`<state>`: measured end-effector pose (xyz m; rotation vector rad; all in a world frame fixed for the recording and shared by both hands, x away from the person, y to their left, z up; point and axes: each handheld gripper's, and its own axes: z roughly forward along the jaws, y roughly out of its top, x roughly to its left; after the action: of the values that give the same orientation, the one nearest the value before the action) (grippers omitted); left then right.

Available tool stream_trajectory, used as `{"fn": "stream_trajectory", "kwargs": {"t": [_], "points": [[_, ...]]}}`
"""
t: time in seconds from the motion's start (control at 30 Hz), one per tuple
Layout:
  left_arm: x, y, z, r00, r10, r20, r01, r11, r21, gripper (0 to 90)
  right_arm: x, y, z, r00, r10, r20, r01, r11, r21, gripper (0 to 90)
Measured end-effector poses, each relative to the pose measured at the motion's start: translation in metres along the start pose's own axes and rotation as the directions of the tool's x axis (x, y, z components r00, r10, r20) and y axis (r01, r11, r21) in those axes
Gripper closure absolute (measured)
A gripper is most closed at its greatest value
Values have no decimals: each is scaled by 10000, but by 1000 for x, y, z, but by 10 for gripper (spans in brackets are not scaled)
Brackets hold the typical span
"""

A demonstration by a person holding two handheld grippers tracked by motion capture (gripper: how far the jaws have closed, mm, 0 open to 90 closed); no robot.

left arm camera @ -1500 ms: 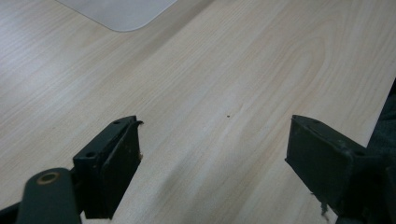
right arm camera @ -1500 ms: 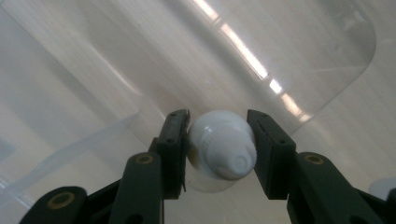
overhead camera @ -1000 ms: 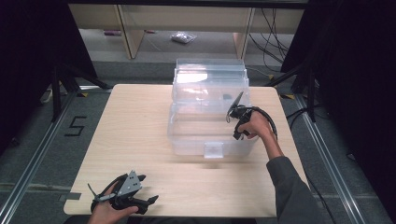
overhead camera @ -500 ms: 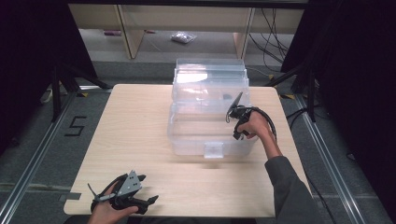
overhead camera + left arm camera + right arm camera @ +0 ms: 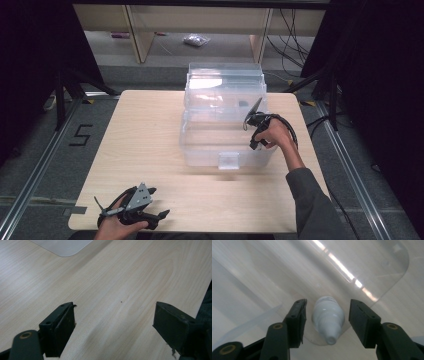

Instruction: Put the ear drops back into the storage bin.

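- The right hand-held gripper (image 5: pixel 254 131) is reaching down into the clear plastic storage bin (image 5: pixel 224 145) that sits on the far half of the light wood counter (image 5: pixel 145 135)
- In the right gripper view its jaws are spread, one on each side of a small white dropper bottle (image 5: pixel 328 318) (nozzle pointing back toward the camera); there is a gap on both sides, so nothing is pinched
- The bottle lies on its side on the bin's clear floor, with the wood grain showing through beneath it
- The left hand-held gripper (image 5: pixel 150 209) rests low at the near left edge of the counter, well apart from the bin
- In the left gripper view its jaws stand wide apart over bare wood, holding nothing, and a rounded corner of the bin (image 5: pixel 62 246) shows at the top edge
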<state>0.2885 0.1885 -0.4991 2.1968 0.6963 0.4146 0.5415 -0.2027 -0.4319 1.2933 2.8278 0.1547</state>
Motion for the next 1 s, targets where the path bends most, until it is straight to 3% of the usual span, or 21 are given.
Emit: {"fn": "stream_trajectory", "kwargs": {"t": [0.03, 0.1, 0.13, 0.17, 0.23, 0.27, 0.33, 0.37, 0.53, 0.67, 0.7, 0.73, 0.9, 1.0], "points": [[0, 0, 0, 10000, -72, -38, 72, 10000, 56, 172, -1, -1, -4, 10000, 9, 24, -9, 9995, -308, 397], [0, 0, -1, 10000, -23, -61, 23, 10000, 0, 172, 0, -2, -10, 9996, 201, 206, -194, 9992, -349, 376], [0, 0, -1, 10000, -14, -49, 14, 10000, -7, 172, -2, -3, -10, 9993, -261, 265, 277, 9977, -619, 358], [0, 0, -1, 10000, -9, -60, 9, 10000, -10, 171, 2, -3, -13, 9994, 331, 85, -326, 9980, -543, 343], [0, 0, 0, 10000, -67, -44, 67, 10000, -3, 171, 0, -4, -17, 10000, -14, 89, 23, 9944, -1056, 328], [0, 0, 0, 10000, 7, -5, -6, 10000, 64, 172, 2, -5, -20, 9999, 69, 142, -49, 9909, -1342, 331], [0, 0, 0, 10000, -3, -29, 3, 10000, 26, 171, 2, -6, -24, 9998, -175, 109, 190, 9881, -1529, 332], [0, 0, 0, 10000, -11, -35, 11, 10000, 9, 171, 4, -6, -26, 10000, 2, 8, -1, 9884, -1518, 331], [1, 0, 0, 9999, 107, -55, -106, 9999, 100, 172, 10, -10, -33, 9999, -44, 125, 65, 9848, -1737, 308], [0, 0, 0, 9999, -124, -94, 124, 9999, 63, 172, 12, -12, -38, 9998, -126, 162, 153, 9831, -1827, 298], [1, 0, 0, 10000, 53, -68, -53, 10000, 68, 172, 13, -12, -38, 9998, -84, 159, 111, 9838, -1787, 296], [-1, 0, 0, 9999, -150, -43, 150, 9999, 13, 172, 14, -13, -39, 9998, -93, 173, 124, 9819, -1892, 296], [1, 0, 0, 9999, 91, -78, -91, 9999, 84, 172, 18, -13, -42, 9995, -285, 133, 306, 9791, -2012, 296], [0, 0, 0, 9999, -90, -120, 91, 9999, 81, 172, 20, -13, -42, 9995, -257, 172, 286, 9792, -2011, 291]]}}
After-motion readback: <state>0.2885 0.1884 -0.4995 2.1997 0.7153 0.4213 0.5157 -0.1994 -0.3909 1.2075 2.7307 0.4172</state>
